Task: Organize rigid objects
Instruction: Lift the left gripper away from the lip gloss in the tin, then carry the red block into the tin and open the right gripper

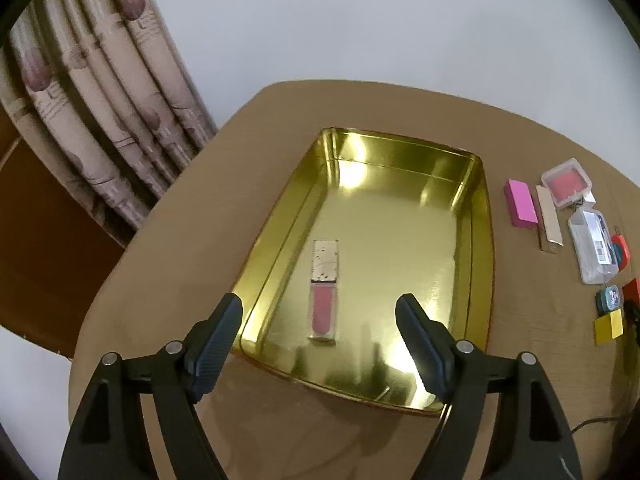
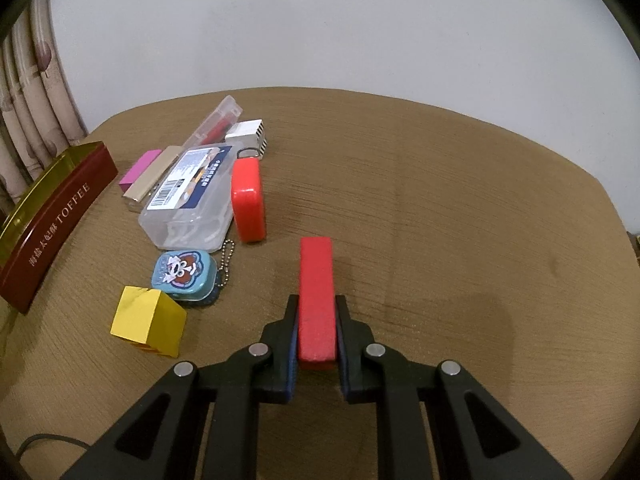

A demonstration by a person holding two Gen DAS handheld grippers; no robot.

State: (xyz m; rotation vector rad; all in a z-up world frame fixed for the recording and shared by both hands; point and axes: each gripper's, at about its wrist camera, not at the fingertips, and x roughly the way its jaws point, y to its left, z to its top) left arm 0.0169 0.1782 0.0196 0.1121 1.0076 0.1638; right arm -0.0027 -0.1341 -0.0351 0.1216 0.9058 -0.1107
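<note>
**Red block pinched in right gripper; left gripper spread over the tin**

Your right gripper [image 2: 317,328] is pinching the red block [image 2: 317,300] across its narrow width, pads flat on both long sides, with most of its length sticking out ahead of the fingertips. It looks stiff and light, probably painted wood or dense foam; the flat parallel faces suit the pads. Judgement: held near one end, it may pivot if you swing fast, so carry it level and slowly.

Your left gripper [image 1: 319,312] is spread wide with nothing between the fingers, above the near end of the gold tin tray [image 1: 478,240]. The lip gloss tube [image 1: 325,292] lies flat inside, near the left wall, clear of both fingers. It is hard, glossy and likely slippery; take it across the square cap or body, never by the ends.

The tray floor is polished metal, so expect parts to slide on landing. Beyond it, the yellow cube [image 2: 149,318], blue cartoon tin [image 2: 185,274], red rounded case [image 2: 249,204] and clear plastic box [image 2: 192,200] wait on the table [image 2: 440,200].
</note>
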